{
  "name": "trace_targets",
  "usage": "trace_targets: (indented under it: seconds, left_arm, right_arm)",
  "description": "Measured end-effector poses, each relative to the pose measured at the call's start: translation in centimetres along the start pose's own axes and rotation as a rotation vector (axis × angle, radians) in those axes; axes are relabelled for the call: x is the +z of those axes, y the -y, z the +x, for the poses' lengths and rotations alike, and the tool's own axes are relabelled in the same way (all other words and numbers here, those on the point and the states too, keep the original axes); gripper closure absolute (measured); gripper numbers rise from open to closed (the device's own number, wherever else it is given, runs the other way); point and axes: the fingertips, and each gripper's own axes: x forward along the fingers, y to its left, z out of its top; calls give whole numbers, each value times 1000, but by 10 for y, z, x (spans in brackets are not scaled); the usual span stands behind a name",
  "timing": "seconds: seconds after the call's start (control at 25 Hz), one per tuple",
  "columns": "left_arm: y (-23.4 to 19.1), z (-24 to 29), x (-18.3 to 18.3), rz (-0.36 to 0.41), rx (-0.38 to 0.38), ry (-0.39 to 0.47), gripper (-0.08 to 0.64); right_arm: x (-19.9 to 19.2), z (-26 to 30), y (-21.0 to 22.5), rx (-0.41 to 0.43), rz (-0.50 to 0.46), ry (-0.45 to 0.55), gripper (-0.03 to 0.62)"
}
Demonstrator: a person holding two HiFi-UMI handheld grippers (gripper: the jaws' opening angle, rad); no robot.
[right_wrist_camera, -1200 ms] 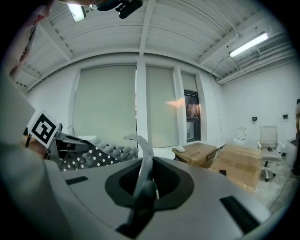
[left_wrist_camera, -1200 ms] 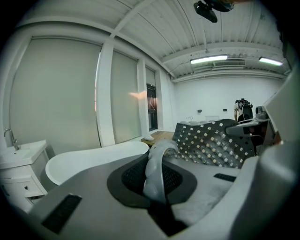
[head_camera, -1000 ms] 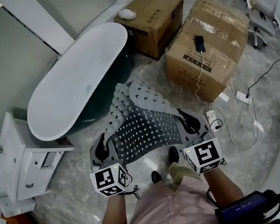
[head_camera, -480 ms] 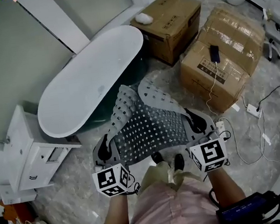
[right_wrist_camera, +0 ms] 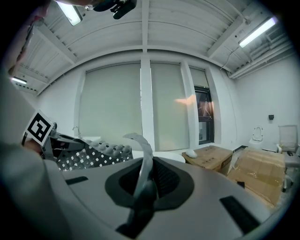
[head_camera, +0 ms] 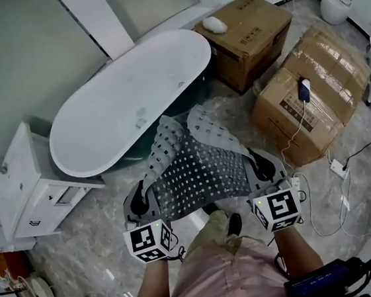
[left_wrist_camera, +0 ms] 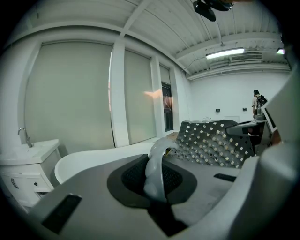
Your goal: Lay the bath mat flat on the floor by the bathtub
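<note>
So the bath mat (head_camera: 198, 170) is up in the air, not on the floor (head_camera: 94, 255). The left claw (head_camera: 139, 195) is clamped on one near corner and the right claw (head_camera: 260, 162) on the other. Both gripper views show a folded bit of mat edge pinched tight between the jaws.

Holding it by two corners spread wide makes sense to me. It keeps the near edge stretched out so the sheet hangs open instead of bunching up. The far end is another story, it curls over into two floppy lobes pointing at the bathtub (head_camera: 127, 101), suction cups showing.

It's roughly over the right spot already, the strip of floor alongside the tub. My guess is that the far end has to touch down near the tub and uncurl, with the near edge lowered after it.

Room to work:
- the tub rim sits just past the curled end
- a vanity cabinet (head_camera: 27, 189) stands off to the left, well apart
- cardboard boxes (head_camera: 312, 90) crowd the right, one with a phone (head_camera: 305, 89) on it
- a cable (head_camera: 325, 202) trails on the floor near the right claw
- the person's shoe (head_camera: 234, 223) is right under the near edge, so that could get covered or snag the mat
</note>
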Motion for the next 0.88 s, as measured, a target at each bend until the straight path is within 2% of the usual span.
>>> trace_targets:
  seconds: [0.32, 0.88]
  left_arm:
    - [-49, 37, -10, -50, 83, -36, 520]
    - [-154, 55, 6, -131, 245, -3, 520]
  right_arm:
    - [9, 80, -12, 83, -27, -26, 563]
    - [63, 194, -73, 239, -111, -8, 563]
